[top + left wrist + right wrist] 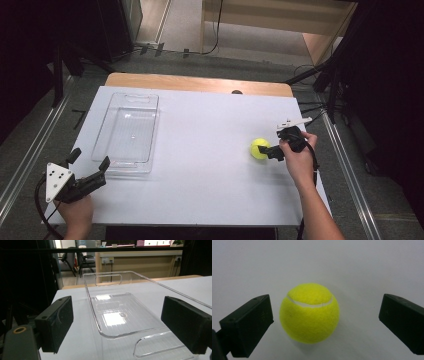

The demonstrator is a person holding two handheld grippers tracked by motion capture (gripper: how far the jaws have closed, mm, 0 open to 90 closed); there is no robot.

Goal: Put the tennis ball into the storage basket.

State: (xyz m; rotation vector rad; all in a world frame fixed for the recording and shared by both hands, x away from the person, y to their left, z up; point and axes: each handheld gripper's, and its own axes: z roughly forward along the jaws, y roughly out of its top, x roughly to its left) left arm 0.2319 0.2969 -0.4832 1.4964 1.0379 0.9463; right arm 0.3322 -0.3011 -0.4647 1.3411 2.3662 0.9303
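A yellow tennis ball (259, 148) rests on the white tabletop (200, 180) at the right. My right gripper (267, 149) reaches it from the right, held low. In the right gripper view the ball (309, 312) lies between the two black jaws, nearer the left one, and touches neither; the right gripper (327, 317) is open. A clear plastic tray (125, 132) lies at the left of the table with nothing in it. My left gripper (90, 160) hovers open just off the tray's near left corner. In the left gripper view its jaws frame the tray (117, 315); the left gripper (120, 323) holds nothing.
A wooden strip (200, 83) runs along the table's far edge. Dark stands and cables (325, 75) sit on the floor beyond the right side. Bare white surface lies between the tray and the ball.
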